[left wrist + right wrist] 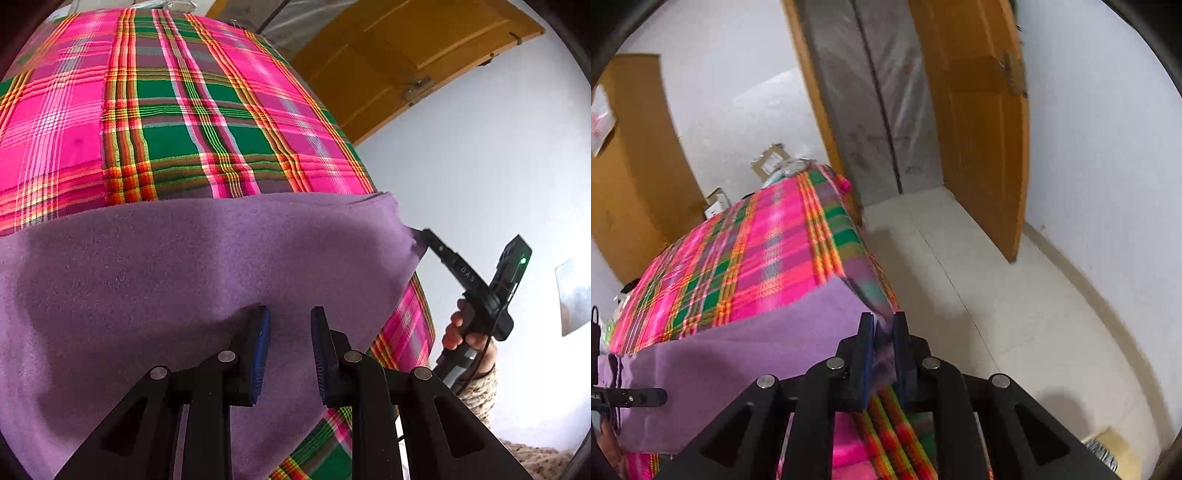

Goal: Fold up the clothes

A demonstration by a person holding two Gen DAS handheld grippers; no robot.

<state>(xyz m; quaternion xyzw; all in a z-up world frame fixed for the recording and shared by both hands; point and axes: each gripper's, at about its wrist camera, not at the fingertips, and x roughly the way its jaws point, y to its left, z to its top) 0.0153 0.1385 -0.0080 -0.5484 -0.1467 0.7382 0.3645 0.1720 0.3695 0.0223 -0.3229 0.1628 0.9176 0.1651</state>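
A purple fleece cloth (184, 258) hangs stretched between my two grippers over a bed covered by a pink and green plaid blanket (184, 110). My left gripper (290, 321) grips the cloth's near edge, and the fleece fills the gap between its blue pads. In the right wrist view the cloth (757, 332) runs left from my right gripper (884, 325), which is shut on a bunched corner. The left wrist view shows that same right gripper (424, 236) pinching the corner into a point, with a hand (458, 332) on its handle. The left gripper (661, 397) shows at the far left.
The plaid blanket (757, 240) covers the whole bed. An orange wooden door (979, 147) stands open beyond it, beside a plastic-covered doorway. Pale tiled floor (997, 295) lies to the right of the bed. Cardboard boxes (770, 162) sit behind the bed's far end.
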